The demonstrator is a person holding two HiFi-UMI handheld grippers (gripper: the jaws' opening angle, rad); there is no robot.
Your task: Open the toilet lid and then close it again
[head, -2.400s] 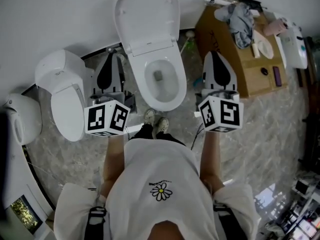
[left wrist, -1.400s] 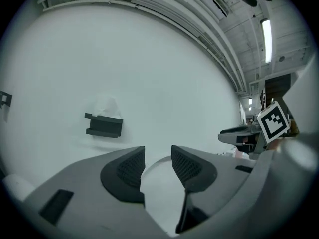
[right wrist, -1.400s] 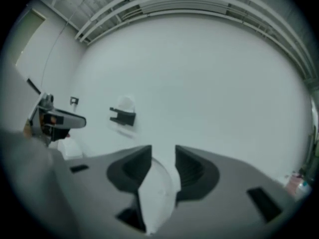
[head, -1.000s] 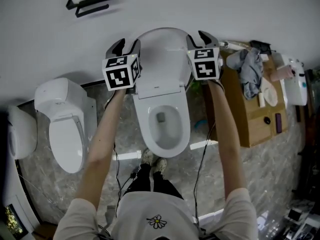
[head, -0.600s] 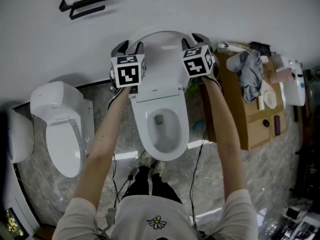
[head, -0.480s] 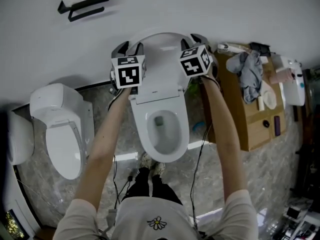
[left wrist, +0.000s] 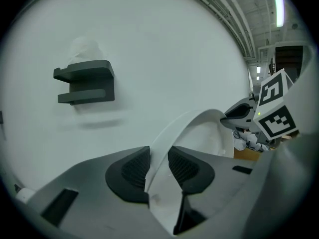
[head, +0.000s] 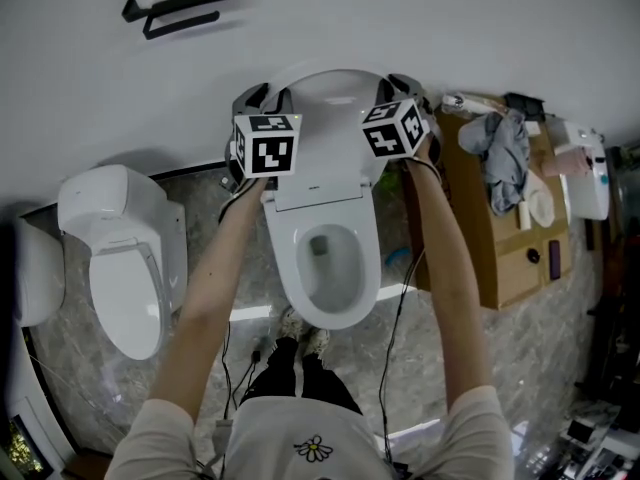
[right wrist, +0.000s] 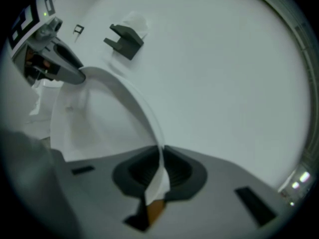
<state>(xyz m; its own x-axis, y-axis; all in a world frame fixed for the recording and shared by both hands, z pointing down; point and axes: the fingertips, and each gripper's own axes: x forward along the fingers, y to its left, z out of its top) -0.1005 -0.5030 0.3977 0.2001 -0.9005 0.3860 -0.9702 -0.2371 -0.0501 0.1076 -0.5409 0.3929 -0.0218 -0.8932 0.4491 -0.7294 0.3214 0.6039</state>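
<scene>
The white toilet lid (head: 330,118) stands raised against the wall above the open bowl (head: 325,258). My left gripper (head: 262,96) is at the lid's left rim and my right gripper (head: 400,83) at its right rim. In the left gripper view the lid's (left wrist: 199,128) curved edge runs between the dark pads of the left gripper (left wrist: 158,166), whose jaws are closing and touch it on both sides. In the right gripper view the right gripper's (right wrist: 160,171) jaws are also closing, and its pads pinch the thin lid (right wrist: 124,93) edge.
A second white toilet (head: 125,258) stands to the left. To the right is a cardboard box (head: 500,218) with a cloth and small items on top. A black tissue holder (head: 175,3) hangs on the wall above. Cables cross the marble floor by the person's feet (head: 300,343).
Both grippers rose from beside the bowl to the raised lid's rim, then slid slightly down its two sides. Their jaws closed onto the lid's edges.
</scene>
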